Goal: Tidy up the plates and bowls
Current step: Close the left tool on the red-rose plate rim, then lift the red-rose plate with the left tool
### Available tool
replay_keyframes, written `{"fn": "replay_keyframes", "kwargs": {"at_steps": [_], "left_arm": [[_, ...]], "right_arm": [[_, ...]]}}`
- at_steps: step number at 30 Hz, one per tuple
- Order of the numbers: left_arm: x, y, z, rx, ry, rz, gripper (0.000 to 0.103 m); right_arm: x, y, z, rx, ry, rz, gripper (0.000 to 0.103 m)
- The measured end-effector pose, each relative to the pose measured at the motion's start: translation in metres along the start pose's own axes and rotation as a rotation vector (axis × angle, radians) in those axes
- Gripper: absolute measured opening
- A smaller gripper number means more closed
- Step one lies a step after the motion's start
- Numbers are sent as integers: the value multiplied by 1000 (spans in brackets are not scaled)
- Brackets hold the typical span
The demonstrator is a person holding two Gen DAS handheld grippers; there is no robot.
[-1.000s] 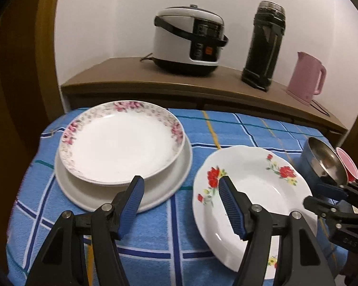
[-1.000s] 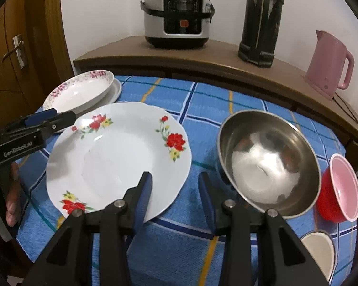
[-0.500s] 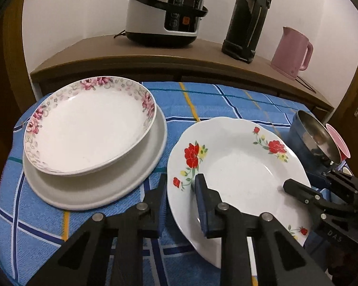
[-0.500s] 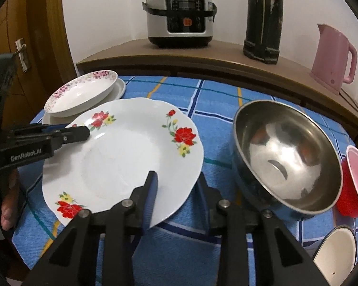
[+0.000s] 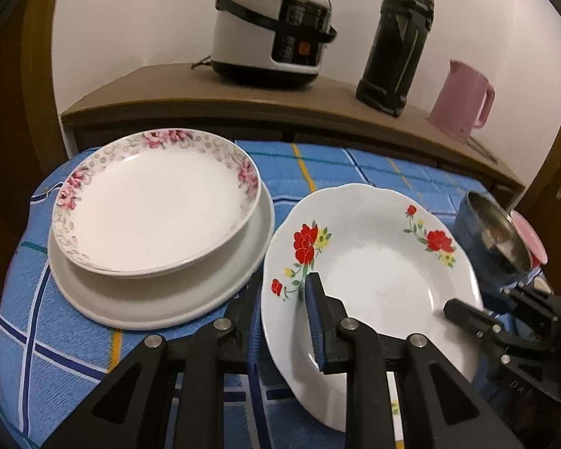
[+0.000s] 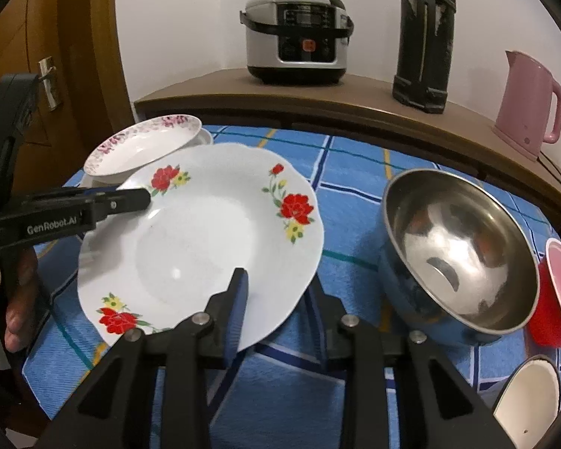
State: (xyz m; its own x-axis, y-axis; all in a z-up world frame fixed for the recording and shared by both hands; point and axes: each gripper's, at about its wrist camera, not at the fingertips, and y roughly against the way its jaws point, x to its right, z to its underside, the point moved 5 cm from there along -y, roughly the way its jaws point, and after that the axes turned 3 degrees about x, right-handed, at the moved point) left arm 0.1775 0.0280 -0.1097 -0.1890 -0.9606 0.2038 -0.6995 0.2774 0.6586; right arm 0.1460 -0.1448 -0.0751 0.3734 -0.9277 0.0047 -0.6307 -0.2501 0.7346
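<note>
A white-and-black rice cooker (image 6: 294,35) stands on a brown wooden shelf (image 6: 355,103) that curves along a white wall (image 5: 138,18), its control panel facing the room. To the right of it, apart, rises a tall black thermos flask (image 6: 424,33), its finish scuffed in places. Farther right on the same shelf sits a pink electric kettle (image 6: 531,101), handle turned to the right, with a dark cord trailing from its base. Below the shelf, a blue cloth (image 6: 355,172) crossed by white, navy, yellow and green lines covers the table. At the left edge, a wooden door (image 6: 37,37) carries a metal handle (image 6: 48,82).
</note>
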Motion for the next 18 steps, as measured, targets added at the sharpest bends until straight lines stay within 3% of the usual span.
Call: {"fn": "replay_keyframes", "kwargs": {"at_steps": [9,18], "left_arm": [[-11,15,-6,83,65,17,24],[-19,21,-9,118,102,-5,24]], "right_arm": [[-2,4,-18,34,-18,-24,27],[-5,-6,-34,43,-26,-33,25]]}}
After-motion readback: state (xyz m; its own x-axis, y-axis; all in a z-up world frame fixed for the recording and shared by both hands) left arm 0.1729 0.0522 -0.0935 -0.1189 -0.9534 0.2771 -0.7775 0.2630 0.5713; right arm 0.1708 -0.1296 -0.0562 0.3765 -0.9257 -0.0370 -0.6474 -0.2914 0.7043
